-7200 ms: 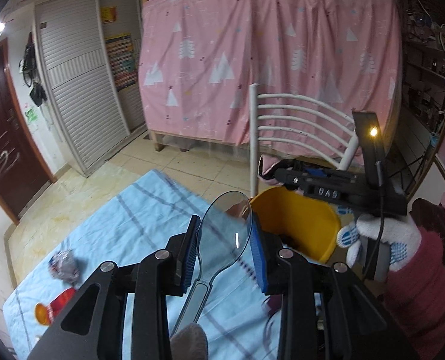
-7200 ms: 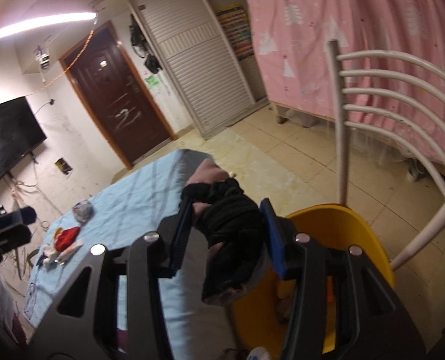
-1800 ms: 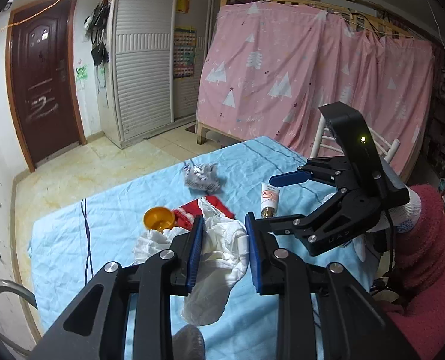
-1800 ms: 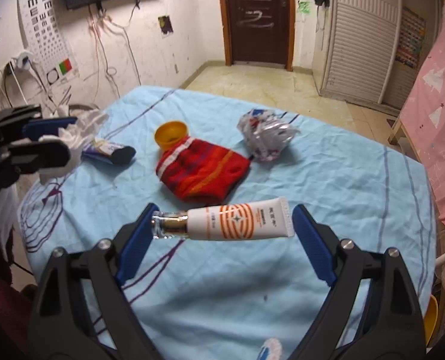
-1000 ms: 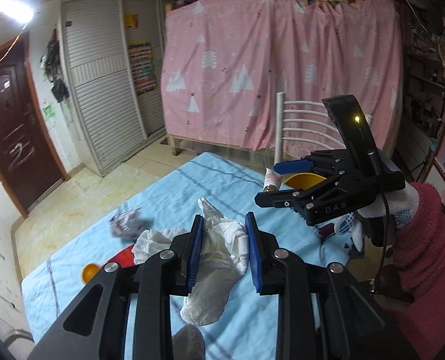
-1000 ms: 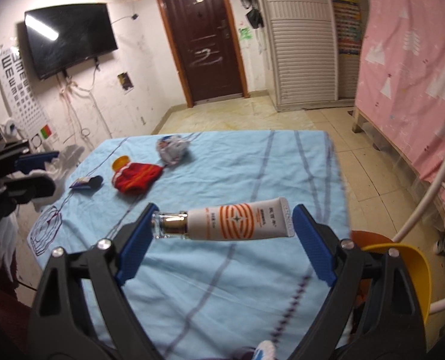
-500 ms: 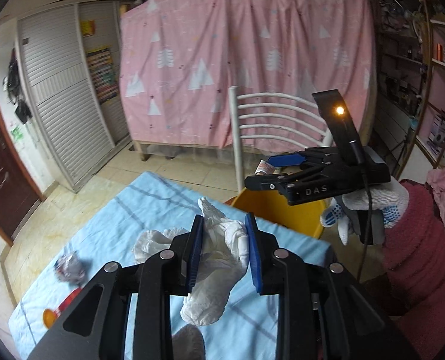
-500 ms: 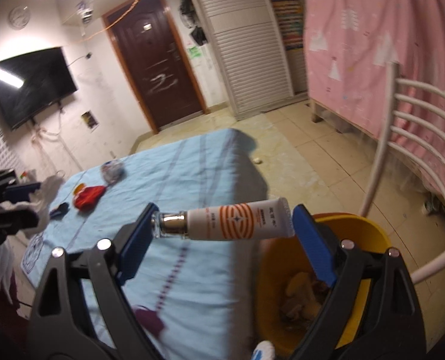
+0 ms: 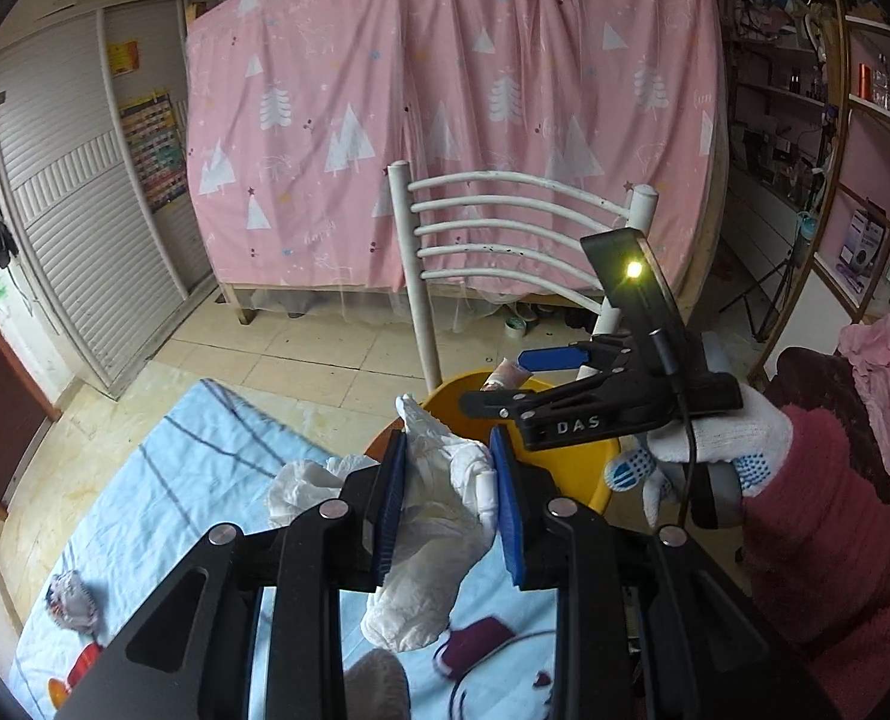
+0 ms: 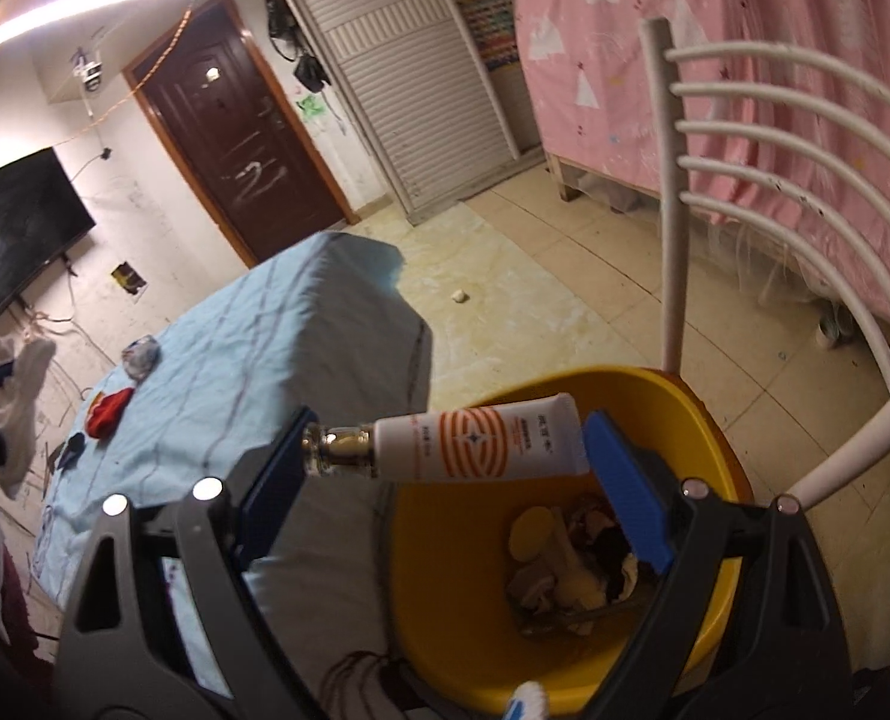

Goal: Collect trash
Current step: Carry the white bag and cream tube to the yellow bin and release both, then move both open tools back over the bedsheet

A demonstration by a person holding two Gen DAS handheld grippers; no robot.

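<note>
My left gripper (image 9: 448, 507) is shut on crumpled white tissue (image 9: 430, 534) and holds it above the table's near end, just short of the yellow bin (image 9: 571, 468). My right gripper (image 10: 445, 456) is shut on a white and orange tube (image 10: 475, 443), held crosswise over the yellow bin (image 10: 439, 576); it also shows in the left wrist view (image 9: 526, 381). The bin holds several scraps (image 10: 571, 564). On the blue tablecloth (image 10: 253, 360) lie a crumpled wrapper (image 10: 141, 355), a red pouch (image 10: 108, 411) and a dark item (image 10: 72, 447).
A white metal chair (image 10: 763, 138) stands behind the bin, with a pink curtain (image 9: 457, 120) beyond it. A brown door (image 10: 235, 156) and a shutter cupboard (image 10: 409, 78) are across the tiled floor. A gloved hand in a maroon sleeve (image 9: 715, 450) holds the right gripper.
Both grippers have swung from the table toward the bin. The tube now hangs over the bin's opening, and the tissue has come close to the bin's rim.
</note>
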